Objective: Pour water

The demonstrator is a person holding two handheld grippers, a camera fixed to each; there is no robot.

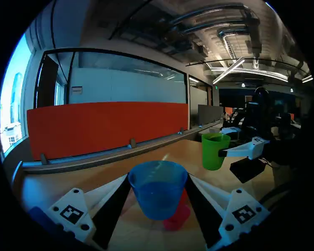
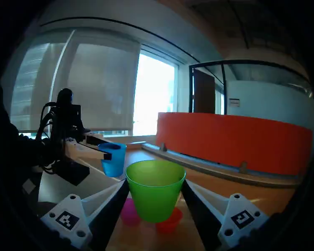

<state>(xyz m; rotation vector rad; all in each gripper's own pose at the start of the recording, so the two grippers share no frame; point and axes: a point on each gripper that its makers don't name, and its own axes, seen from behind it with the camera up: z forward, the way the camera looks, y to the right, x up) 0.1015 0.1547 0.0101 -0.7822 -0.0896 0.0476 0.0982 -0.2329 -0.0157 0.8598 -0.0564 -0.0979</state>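
Note:
In the left gripper view, a translucent blue cup point(image 1: 158, 193) with water in it stands upright between the fingers of my left gripper point(image 1: 158, 201), which is shut on it above the wooden table point(image 1: 178, 152). To the right, the green cup point(image 1: 214, 150) hangs in the other gripper's fingers point(image 1: 240, 149). In the right gripper view, my right gripper point(image 2: 155, 201) is shut on the upright green cup point(image 2: 155, 193). The blue cup point(image 2: 113, 159) is held to the left by the other gripper point(image 2: 83, 151). Beneath lie a pink cup point(image 2: 129, 212) and a red cup point(image 2: 169, 221).
A red cup point(image 1: 178, 215) sits on the table under the blue one. An orange partition point(image 1: 106, 125) and a metal rail point(image 1: 115, 152) run along the table's far edge. Bright windows point(image 2: 155, 94) stand behind. A person's dark sleeve point(image 2: 14, 154) is at the left.

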